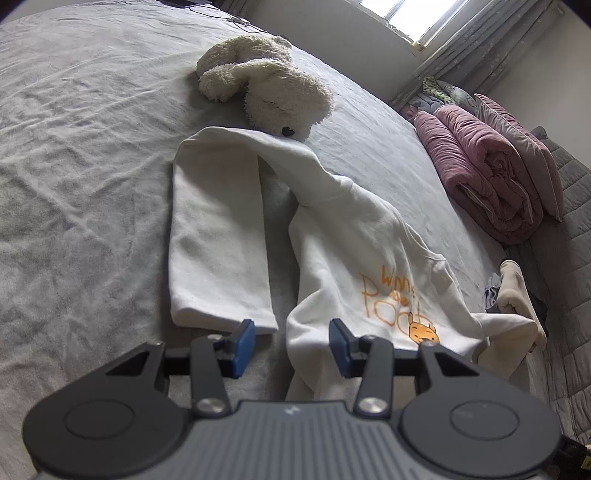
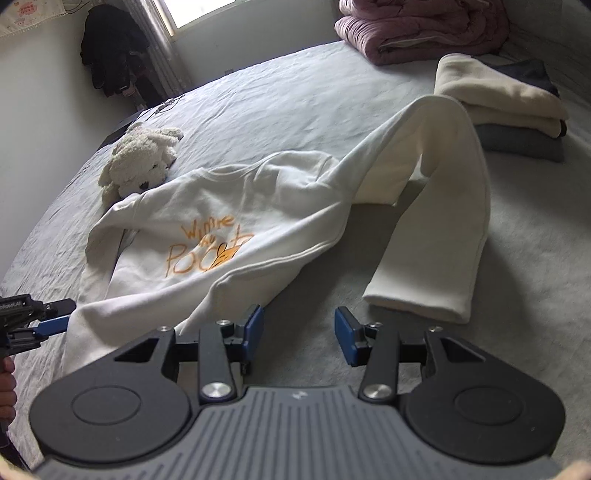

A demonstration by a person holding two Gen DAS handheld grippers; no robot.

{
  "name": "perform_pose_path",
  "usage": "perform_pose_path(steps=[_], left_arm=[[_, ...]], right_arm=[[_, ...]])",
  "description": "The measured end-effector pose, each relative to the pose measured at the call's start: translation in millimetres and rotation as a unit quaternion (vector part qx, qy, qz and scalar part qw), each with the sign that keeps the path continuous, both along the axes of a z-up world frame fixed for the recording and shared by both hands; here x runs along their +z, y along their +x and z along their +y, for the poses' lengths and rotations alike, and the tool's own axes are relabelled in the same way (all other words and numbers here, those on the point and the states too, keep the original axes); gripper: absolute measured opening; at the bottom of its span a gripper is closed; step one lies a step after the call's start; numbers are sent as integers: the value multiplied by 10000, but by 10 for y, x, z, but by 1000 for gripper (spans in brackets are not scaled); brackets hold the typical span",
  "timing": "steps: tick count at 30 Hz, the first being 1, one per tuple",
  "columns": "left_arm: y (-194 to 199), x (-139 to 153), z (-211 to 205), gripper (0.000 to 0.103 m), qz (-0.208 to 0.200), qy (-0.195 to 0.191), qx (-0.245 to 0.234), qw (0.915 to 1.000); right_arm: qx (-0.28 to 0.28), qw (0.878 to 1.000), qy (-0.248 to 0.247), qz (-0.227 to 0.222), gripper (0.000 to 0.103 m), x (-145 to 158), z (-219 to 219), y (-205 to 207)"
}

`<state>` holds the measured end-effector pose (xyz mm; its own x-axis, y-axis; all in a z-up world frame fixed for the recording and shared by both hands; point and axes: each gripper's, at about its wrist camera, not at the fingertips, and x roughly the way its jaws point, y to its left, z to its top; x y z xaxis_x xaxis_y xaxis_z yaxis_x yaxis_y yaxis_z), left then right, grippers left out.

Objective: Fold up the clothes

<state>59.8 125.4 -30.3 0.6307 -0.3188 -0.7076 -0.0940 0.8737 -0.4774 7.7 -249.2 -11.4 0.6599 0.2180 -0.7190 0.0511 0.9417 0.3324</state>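
Nearest the right wrist camera, the right gripper [image 2: 299,336] hangs with its blue pads spread and nothing between them, over bare sheet between the sweatshirt's hem and the cuff of one long sleeve. The left gripper [image 1: 291,345] also stands spread; the hem lies under the gap between its pads, but neither pad presses on it.

The cream sweatshirt [image 2: 236,218] lies rumpled near the bed's [image 2: 498,350] near edge, chest up, with orange lettering and a small bear print. One sleeve arches up and doubles back toward the near edge; the other side is bunched and creased. It looks like soft, thick fleece: light, limp, not slippery, likely to sag and drag rather than keep any shape. The ribbed hem corners and the cuffs seem the firmest places to pinch.

Beyond its collar, touching it, lies a plush dog [image 2: 142,158]. Toward the far corner sit a stack of folded clothes [image 2: 498,99] and a rolled pink quilt [image 2: 417,29].
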Motion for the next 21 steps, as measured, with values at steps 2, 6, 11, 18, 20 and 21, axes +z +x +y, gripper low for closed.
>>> perform_pose_path(steps=[2,6,11,18,20,21], left_arm=[[7,-31,-49,44,56,69,-80,9999],[-10,-43,-185,39,2,264,-313,9992],[3,-61,-372,28,-75,120,-674,9976],[62,-139,-760,28,-75,-14,-1208,9926],[82,-185,-830,28,-14,-47,-1259,9920],[94,-204,-850,28,18,-101,-1273,9918]], right_arm=[[270,9993,191,198,47,-89,124,-4],[725,9954,417,473,47,-214,329,-30],[1014,9916,408,697,39,-358,487,-39],[979,9917,513,663,8,-394,476,-93],[895,9928,531,592,7,-360,441,-111],[828,9938,521,525,7,-327,410,-121]])
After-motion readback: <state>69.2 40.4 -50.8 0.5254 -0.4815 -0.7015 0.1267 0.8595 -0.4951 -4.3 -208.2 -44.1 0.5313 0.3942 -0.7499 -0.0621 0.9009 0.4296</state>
